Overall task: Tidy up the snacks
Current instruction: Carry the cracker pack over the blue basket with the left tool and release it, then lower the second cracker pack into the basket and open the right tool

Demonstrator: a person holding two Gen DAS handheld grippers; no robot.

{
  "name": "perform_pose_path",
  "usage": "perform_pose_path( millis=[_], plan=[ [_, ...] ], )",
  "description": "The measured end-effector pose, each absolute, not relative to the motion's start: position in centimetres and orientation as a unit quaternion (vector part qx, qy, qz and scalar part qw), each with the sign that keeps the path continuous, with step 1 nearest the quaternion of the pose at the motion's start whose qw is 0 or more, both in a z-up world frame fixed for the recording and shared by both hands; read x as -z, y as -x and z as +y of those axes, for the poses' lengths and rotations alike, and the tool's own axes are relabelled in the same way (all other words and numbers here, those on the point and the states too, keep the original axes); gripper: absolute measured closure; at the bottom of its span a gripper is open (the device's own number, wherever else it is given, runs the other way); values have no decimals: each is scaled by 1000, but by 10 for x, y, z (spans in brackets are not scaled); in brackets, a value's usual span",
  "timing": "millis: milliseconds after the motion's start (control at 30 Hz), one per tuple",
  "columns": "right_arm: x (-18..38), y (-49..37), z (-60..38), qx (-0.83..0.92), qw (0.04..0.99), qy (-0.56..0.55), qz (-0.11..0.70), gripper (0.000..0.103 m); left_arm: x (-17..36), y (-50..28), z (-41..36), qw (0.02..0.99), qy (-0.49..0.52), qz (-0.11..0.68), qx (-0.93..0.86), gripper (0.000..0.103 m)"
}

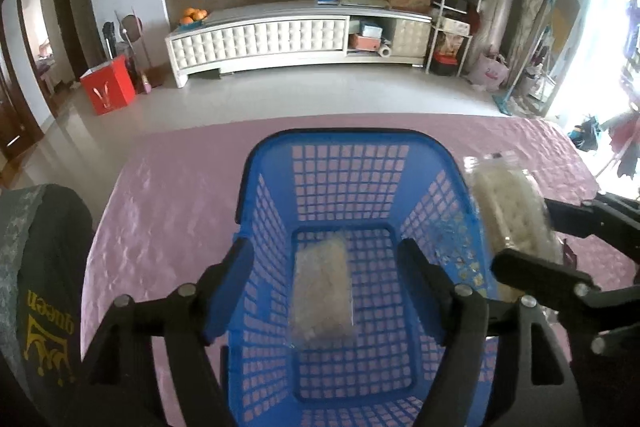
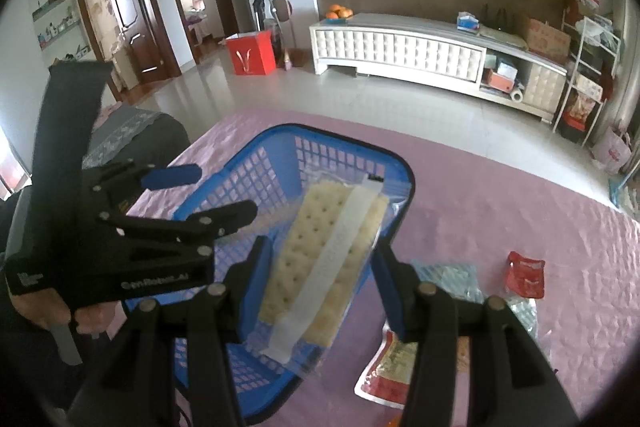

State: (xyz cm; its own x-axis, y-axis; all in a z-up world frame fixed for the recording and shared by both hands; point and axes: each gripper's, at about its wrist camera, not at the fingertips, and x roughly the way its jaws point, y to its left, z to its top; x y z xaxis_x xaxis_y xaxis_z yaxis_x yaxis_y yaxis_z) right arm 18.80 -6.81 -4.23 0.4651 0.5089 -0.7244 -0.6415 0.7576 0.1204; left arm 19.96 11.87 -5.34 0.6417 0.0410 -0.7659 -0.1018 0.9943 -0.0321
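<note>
One clear cracker packet [image 1: 322,293] lies in your blue plastic lattice basket [image 1: 344,143], left gripper [image 1: 326,285] released, right gripper [image 2: 320,267] grasping a second cracker pack [image 2: 324,259] above it, foil snack packets [image 2: 524,275] still on the pink tablecloth [image 2: 520,195].

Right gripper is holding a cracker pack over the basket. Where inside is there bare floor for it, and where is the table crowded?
In the blue basket, one cracker packet lies mid-floor. Bare mesh remains between it and the far wall, and along the side walls. The held cracker pack is in the right gripper. Outside, the red pouch and other wrappers crowd the pink cloth right of the basket.
</note>
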Motion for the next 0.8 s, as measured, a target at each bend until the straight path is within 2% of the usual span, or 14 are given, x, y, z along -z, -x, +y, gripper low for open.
perform_pose_path(
  millis=[467,800],
  plan=[
    [18,-183,-58,-342,854,80,383,48,30,-159,139,911,43,407,-57,31],
    [43,-187,-23,-360,825,93,425,48,40,-139,163,905,62,414,-77,31]
  ],
)
